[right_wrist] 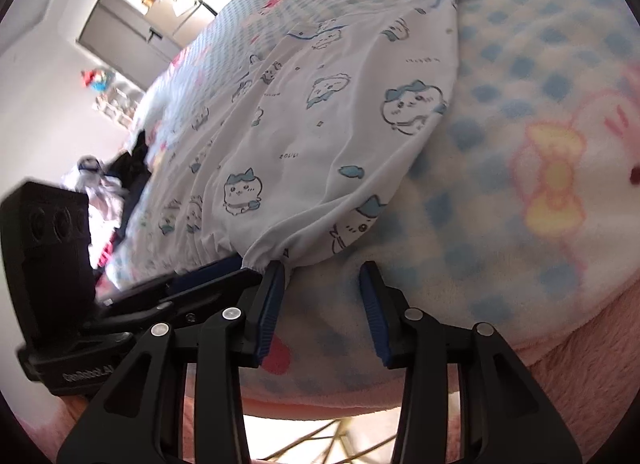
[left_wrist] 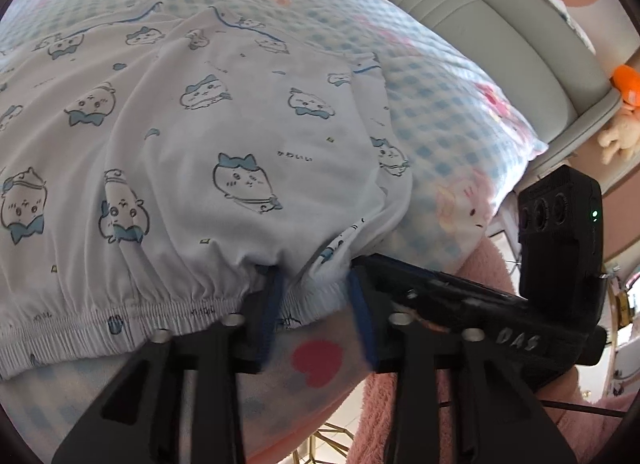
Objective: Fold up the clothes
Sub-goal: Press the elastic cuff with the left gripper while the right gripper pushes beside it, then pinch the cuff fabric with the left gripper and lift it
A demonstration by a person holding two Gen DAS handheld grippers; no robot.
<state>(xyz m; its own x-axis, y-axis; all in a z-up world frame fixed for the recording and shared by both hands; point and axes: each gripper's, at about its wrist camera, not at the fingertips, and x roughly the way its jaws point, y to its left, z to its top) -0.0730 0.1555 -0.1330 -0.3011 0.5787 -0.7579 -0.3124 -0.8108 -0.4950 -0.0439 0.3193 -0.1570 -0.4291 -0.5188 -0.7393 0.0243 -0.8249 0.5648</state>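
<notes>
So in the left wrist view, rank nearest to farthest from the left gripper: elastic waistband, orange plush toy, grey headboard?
1. Elastic waistband, between the fingers of the left gripper.
2. Orange plush toy, at the far right edge.
3. Grey headboard, top right; too close to the toy to call firmly.

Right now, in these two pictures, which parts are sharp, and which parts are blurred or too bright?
Left wrist view: the white printed garment is sharp; the checked blanket is softer toward the fisheye rim. Right wrist view: the garment is fairly sharp, the blanket beside it clearly blurred, and the window area is overexposed, with the dark clothes pile smeared.
</notes>
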